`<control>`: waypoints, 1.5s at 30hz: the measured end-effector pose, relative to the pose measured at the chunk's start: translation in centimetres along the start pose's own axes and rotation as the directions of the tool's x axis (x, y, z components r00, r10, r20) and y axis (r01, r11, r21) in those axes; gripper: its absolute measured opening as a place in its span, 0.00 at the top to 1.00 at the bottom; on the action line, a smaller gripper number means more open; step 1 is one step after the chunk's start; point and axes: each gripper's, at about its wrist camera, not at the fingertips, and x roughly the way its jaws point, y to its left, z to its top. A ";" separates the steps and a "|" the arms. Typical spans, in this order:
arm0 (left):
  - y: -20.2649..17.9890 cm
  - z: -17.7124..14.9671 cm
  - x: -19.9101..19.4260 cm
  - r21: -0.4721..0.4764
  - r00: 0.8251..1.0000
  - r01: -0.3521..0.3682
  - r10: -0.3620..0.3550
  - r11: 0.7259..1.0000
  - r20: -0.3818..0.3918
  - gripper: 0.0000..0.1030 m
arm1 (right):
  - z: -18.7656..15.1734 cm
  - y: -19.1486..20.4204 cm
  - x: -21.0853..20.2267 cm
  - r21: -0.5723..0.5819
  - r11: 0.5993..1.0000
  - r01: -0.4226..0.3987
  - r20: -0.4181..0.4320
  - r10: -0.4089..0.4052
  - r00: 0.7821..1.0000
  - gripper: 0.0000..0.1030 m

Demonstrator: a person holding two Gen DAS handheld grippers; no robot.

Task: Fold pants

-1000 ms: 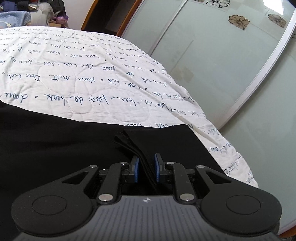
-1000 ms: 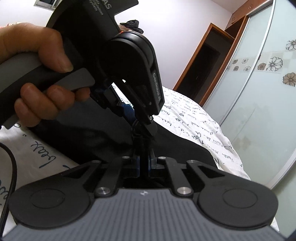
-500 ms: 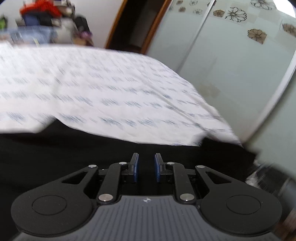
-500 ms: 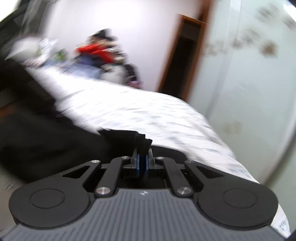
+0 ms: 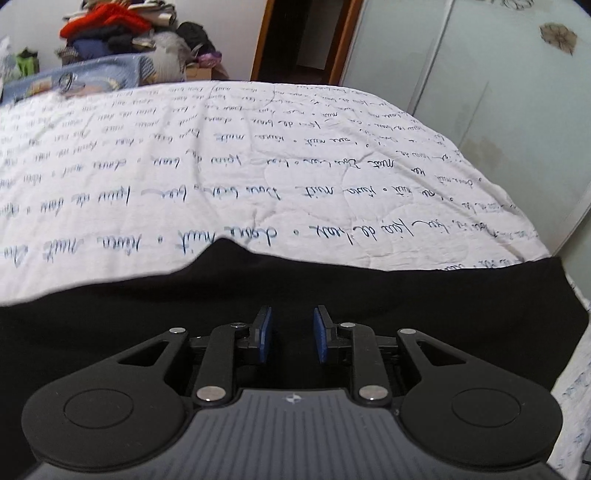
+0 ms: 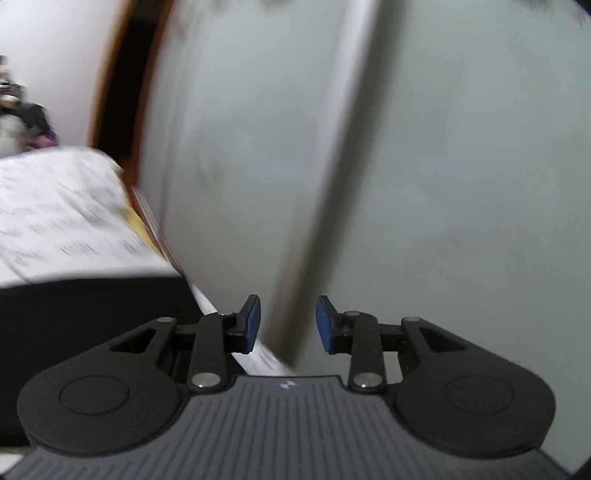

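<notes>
The black pants (image 5: 406, 302) lie flat across the near part of the bed in the left wrist view, their far edge slightly wavy. My left gripper (image 5: 290, 338) is open just above the black cloth, holding nothing. In the right wrist view the pants (image 6: 92, 314) show as a black slab at lower left, ending at the bed's right edge. My right gripper (image 6: 288, 323) is open and empty, off the right side of the bed, pointing at the wardrobe door.
The bed has a white quilt with blue handwriting print (image 5: 258, 166). Frosted sliding wardrobe doors (image 5: 480, 110) stand close along the bed's right side. A pile of clothes and boxes (image 5: 110, 29) sits beyond the bed's far end, beside a dark doorway (image 5: 306, 37).
Both grippers have let go of the pants. The right gripper was shut on black cloth and is now open, swung right toward the wardrobe. The pants now lie spread flat.
</notes>
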 end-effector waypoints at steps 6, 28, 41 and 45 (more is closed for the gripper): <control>0.0 1.1 1.3 0.040 0.999 -0.020 0.021 0.999 -0.024 0.77 | 3.1 9.4 -2.5 -0.217 0.765 -0.607 -0.061 0.610 0.790 0.72; 1.1 1.4 1.3 0.106 1.000 0.004 -0.006 0.994 0.020 0.33 | 4.2 22.5 -4.0 -0.351 0.356 -0.866 -0.361 0.802 0.476 0.67; 3.8 0.2 0.6 0.079 0.998 -0.057 0.057 0.995 -0.001 0.29 | 4.6 25.7 -5.1 -0.165 0.382 -0.909 -0.278 0.867 0.415 0.67; 4.4 -0.3 3.6 0.098 0.994 -0.110 0.111 0.989 -0.005 0.16 | 2.1 30.8 -5.9 -0.210 0.319 -0.924 -0.390 0.840 0.379 0.63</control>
